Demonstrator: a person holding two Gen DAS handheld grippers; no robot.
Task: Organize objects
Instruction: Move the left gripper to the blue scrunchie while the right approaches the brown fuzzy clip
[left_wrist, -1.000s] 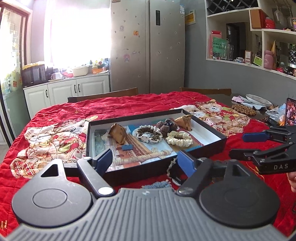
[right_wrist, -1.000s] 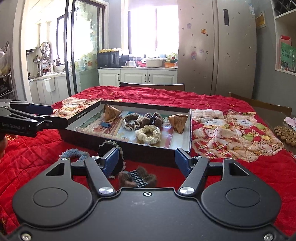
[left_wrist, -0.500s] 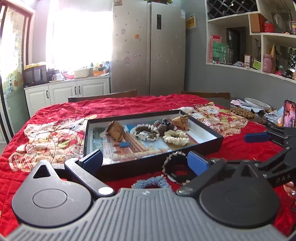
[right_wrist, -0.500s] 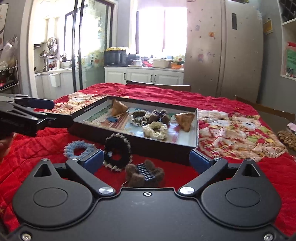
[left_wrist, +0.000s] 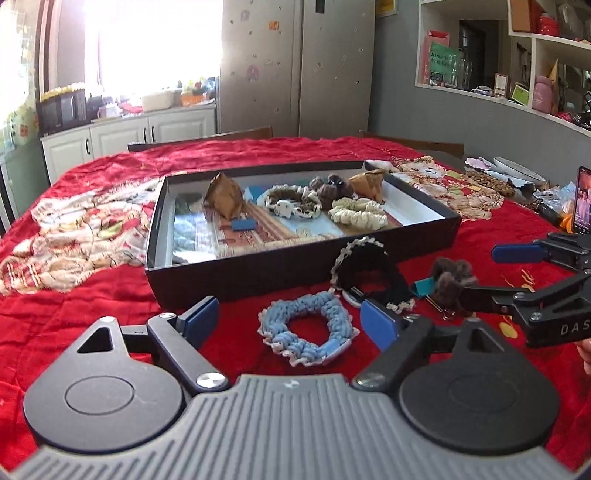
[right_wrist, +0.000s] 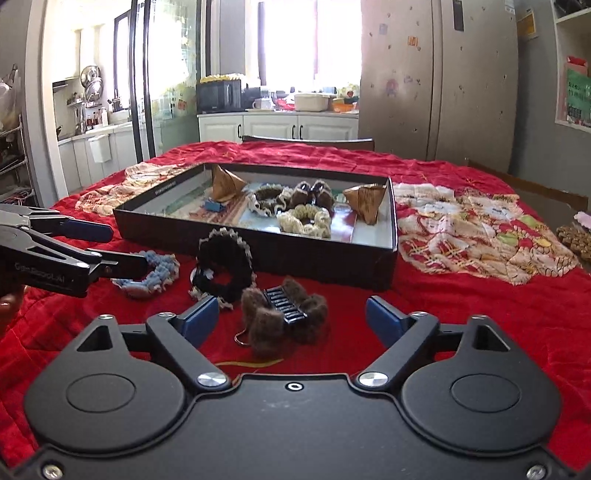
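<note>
On the red quilt (left_wrist: 92, 310), just in front of the black tray (left_wrist: 258, 284): blue scrunchie (left_wrist: 308, 332), black scrunchie (left_wrist: 369, 273) and brown furry hair claw (right_wrist: 284, 317), side by side. Lying flat between the blue pads of the left gripper (left_wrist: 290, 325), jaws wide but closing, untouched: the blue scrunchie. Framed likewise by the right gripper (right_wrist: 291, 319), wide and closing, pads clear of it: the hair claw. Already inside the tray: cream scrunchie (left_wrist: 356, 214), brown-and-white scrunchie (left_wrist: 291, 199), dark furry clips (left_wrist: 332, 186), two tan wrapped parcels (left_wrist: 223, 195), small blue clip (left_wrist: 243, 224). Beyond, at the table's right edge, propped upright: a phone (left_wrist: 583, 201).
</note>
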